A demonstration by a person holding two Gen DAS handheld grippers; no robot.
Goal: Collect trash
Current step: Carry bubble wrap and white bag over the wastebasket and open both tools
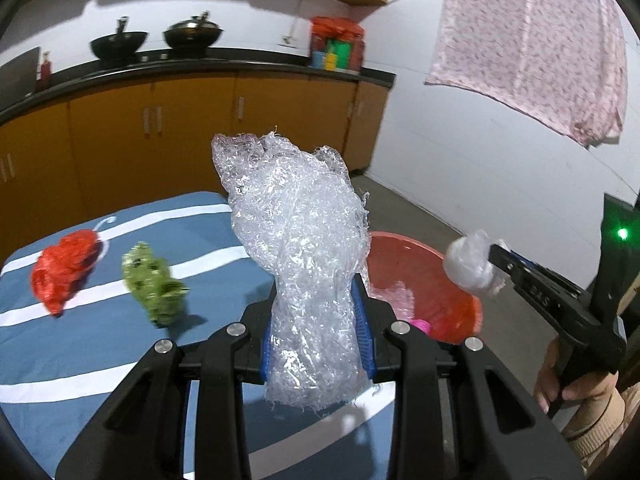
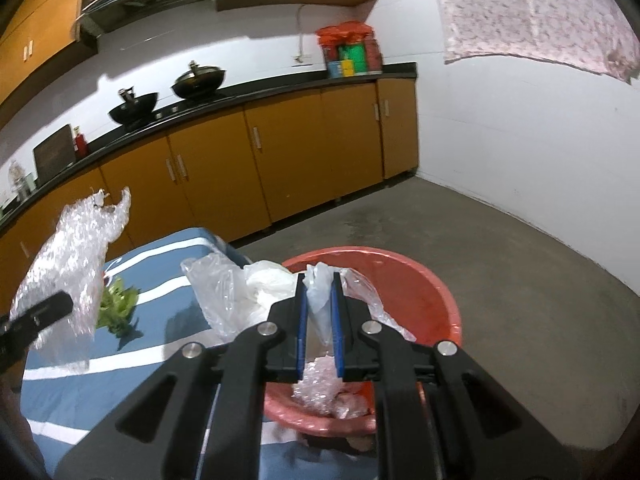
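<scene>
My left gripper (image 1: pixel 318 312) is shut on a crumpled sheet of clear bubble wrap (image 1: pixel 296 248) and holds it upright above the blue striped table (image 1: pixel 100 360). The bubble wrap also shows in the right wrist view (image 2: pixel 72 264). My right gripper (image 2: pixel 319 300) is shut on a thin clear plastic bag (image 2: pixel 240 292) and holds it over the red basin (image 2: pixel 420 288). The bag and gripper also show in the left wrist view (image 1: pixel 474 264). The basin (image 1: pixel 448 280) holds plastic scraps. A red crumpled bag (image 1: pixel 64 270) and a green crumpled wrapper (image 1: pixel 154 284) lie on the table.
The basin stands on the grey concrete floor (image 2: pixel 500 240) beside the table's right edge. Orange kitchen cabinets (image 2: pixel 280 152) with a black counter, two woks and a red bag of items run along the back wall. A floral cloth (image 1: pixel 536 48) hangs at the upper right.
</scene>
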